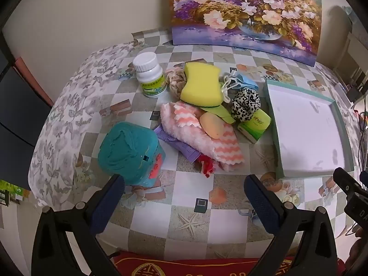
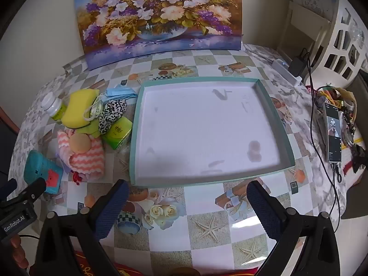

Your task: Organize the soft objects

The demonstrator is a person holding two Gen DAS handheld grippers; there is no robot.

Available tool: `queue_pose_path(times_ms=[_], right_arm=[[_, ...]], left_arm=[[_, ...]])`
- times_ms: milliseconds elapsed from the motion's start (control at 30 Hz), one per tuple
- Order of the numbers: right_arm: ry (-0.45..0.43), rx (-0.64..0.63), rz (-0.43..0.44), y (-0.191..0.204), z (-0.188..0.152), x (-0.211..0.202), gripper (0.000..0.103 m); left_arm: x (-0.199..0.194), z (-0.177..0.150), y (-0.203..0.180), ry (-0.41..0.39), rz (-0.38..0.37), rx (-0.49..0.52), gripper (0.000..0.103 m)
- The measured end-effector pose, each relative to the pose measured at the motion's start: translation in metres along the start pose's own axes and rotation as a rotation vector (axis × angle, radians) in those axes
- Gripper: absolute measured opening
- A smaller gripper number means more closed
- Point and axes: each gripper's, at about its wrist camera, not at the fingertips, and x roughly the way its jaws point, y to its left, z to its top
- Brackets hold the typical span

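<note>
With both grippers (image 1: 184, 197) (image 2: 191, 204) spread apart and empty, I'd pinch the light, squashy yellow sponge (image 1: 201, 85) across its narrow waist.

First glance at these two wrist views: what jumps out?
The flower painting leaning on the wall at the table's back dominates. Below it, a shallow teal-rimmed tray with a bare white floor fills the right wrist view, and beside it to the left sits a bright heap: yellow sponge, pink zigzag cloth, leopard scrunchie. Both grippers hover open over the table.
</note>
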Motion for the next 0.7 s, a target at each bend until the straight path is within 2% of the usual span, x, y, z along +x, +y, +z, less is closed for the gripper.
queue_pose_path(times_ms=[700], right_arm=[[-0.012, -0.004, -0.010, 0.0053, -0.0046, -0.0002, 0.103]], left_arm=[[-0.0023, -0.0022, 0.0018, -0.015, 0.022, -0.010, 0.103]])
